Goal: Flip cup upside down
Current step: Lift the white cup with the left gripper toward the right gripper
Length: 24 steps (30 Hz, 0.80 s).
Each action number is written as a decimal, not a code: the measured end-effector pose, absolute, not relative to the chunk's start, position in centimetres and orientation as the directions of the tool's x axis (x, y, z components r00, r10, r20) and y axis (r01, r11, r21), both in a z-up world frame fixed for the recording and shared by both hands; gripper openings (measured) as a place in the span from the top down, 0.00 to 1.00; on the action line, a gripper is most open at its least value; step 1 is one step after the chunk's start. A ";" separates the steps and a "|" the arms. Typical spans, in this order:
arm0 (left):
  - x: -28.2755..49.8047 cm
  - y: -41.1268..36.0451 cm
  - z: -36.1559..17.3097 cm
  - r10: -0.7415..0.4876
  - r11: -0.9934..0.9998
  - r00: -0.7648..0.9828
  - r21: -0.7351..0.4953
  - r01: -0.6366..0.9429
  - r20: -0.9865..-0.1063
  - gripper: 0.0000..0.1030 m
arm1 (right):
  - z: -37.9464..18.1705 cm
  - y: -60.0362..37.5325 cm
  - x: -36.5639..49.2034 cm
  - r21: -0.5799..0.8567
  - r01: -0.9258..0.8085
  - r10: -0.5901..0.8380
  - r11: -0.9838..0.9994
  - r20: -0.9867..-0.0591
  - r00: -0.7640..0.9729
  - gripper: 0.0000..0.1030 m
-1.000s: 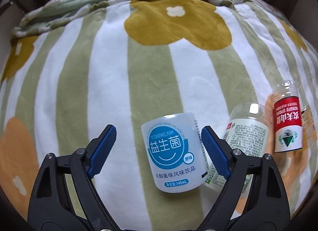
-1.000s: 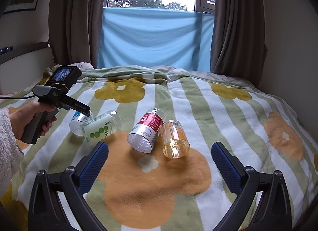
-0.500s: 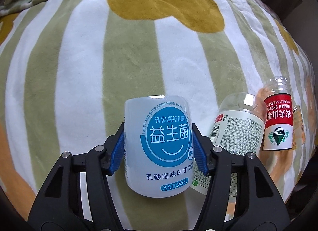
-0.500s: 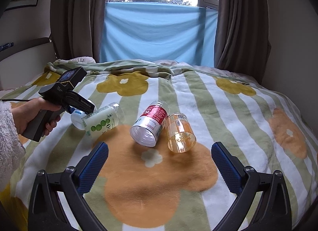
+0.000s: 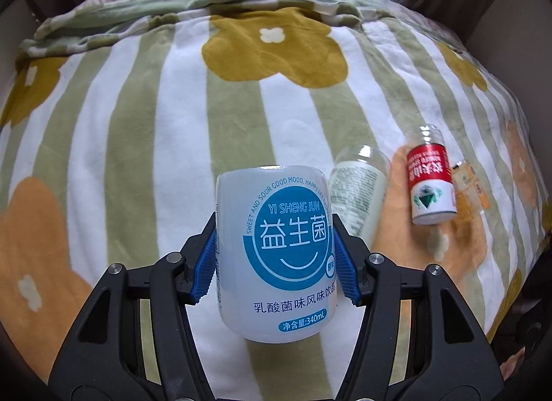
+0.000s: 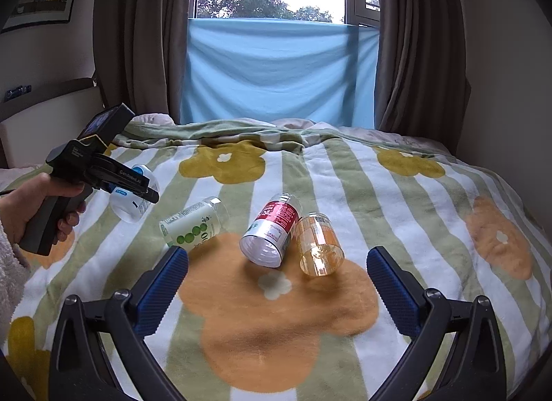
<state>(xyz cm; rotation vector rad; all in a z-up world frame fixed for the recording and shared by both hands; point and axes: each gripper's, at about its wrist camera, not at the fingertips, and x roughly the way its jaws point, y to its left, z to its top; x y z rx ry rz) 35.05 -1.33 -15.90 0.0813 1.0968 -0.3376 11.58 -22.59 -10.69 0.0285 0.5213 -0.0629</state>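
Note:
A white cup with a blue smiley label (image 5: pixel 276 249) is clamped between the blue pads of my left gripper (image 5: pixel 276 259) and held above the blanket. From the right wrist view the same cup (image 6: pixel 132 199) hangs tilted in the left gripper (image 6: pixel 138 190), which a hand holds at the left. My right gripper (image 6: pixel 276 283) stands open over an orange flower on the blanket, with nothing between its fingers. Three more cups lie on their sides in front of it: a green-dotted one (image 6: pixel 193 227), a red-labelled one (image 6: pixel 272 228) and an amber one (image 6: pixel 319 244).
The striped flower blanket (image 6: pixel 396 214) covers a bed that drops off at the right edge. The blanket bunches up at the far end below a blue cloth (image 6: pixel 276 70) and brown curtains (image 6: pixel 414 39). A hand and fluffy sleeve (image 6: pixel 13 225) sit at the left.
My left gripper closed on the white cup and lifted it off the blanket, away from the green-dotted cup. The right gripper stayed open and nearly still.

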 end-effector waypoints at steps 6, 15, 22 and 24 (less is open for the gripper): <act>27.4 -2.9 -14.2 -0.272 0.909 0.401 -0.097 0.406 -0.875 0.46 | -9.6 -22.3 9.6 0.030 0.051 -0.029 0.998 -0.502 0.864 0.00; 18.3 -6.7 -16.2 -0.334 0.857 0.338 -0.135 0.497 -0.880 0.46 | -11.3 -22.2 6.0 0.012 -0.026 0.028 1.000 -0.585 0.811 0.00; 14.7 -9.8 -20.1 -0.343 0.834 0.259 -0.165 0.526 -0.903 0.46 | -13.8 -23.6 3.3 0.044 -0.039 0.058 0.998 -0.648 0.760 0.00; 14.3 -10.5 -21.4 -0.329 0.834 0.244 -0.160 0.527 -0.912 0.46 | -14.3 -24.0 2.6 0.047 -0.040 0.061 0.998 -0.660 0.749 0.00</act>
